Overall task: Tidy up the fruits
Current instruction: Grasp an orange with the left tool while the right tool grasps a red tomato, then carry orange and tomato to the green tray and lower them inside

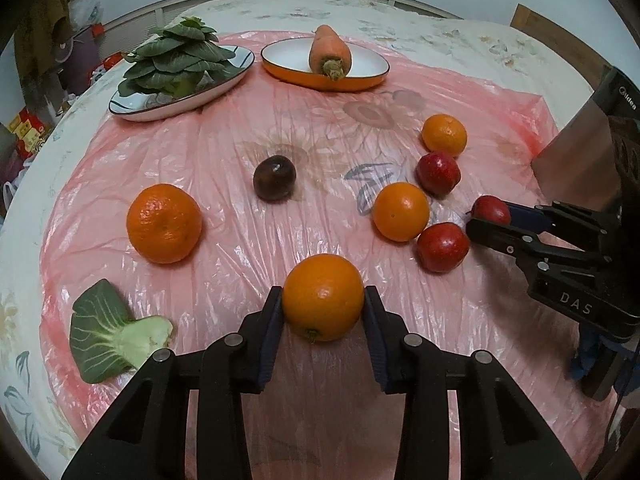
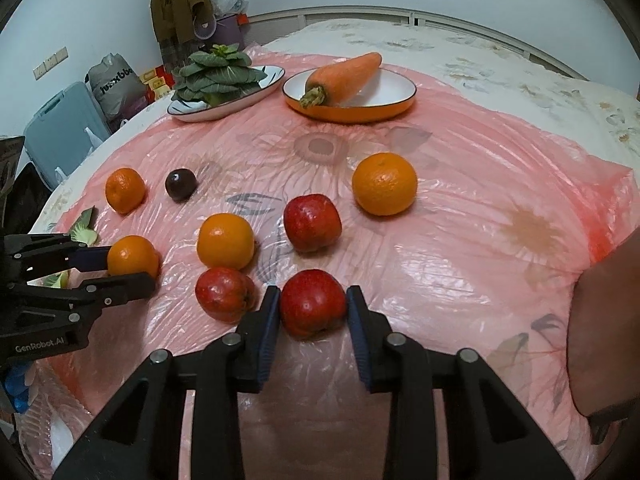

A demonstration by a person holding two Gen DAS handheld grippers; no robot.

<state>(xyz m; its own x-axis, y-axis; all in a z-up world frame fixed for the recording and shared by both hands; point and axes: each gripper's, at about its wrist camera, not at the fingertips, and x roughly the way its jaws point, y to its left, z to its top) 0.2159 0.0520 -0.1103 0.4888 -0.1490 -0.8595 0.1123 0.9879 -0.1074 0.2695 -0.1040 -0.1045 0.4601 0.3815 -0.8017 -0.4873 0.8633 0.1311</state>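
Left gripper point(image 1: 323, 307) is clamped on a round orange point(image 1: 323, 297), blue pads touching both its sides. Right gripper point(image 2: 312, 307) is clamped the same way on a glossy red apple point(image 2: 313, 302). Both fruits sit on the crinkled pink plastic sheet point(image 2: 460, 216). Landmark: orange-rimmed oval dish point(image 2: 352, 113) holding a carrot point(image 2: 344, 76). Both gripped fruits lie well apart from it, on the sheet's near side, loose oranges and apples between.
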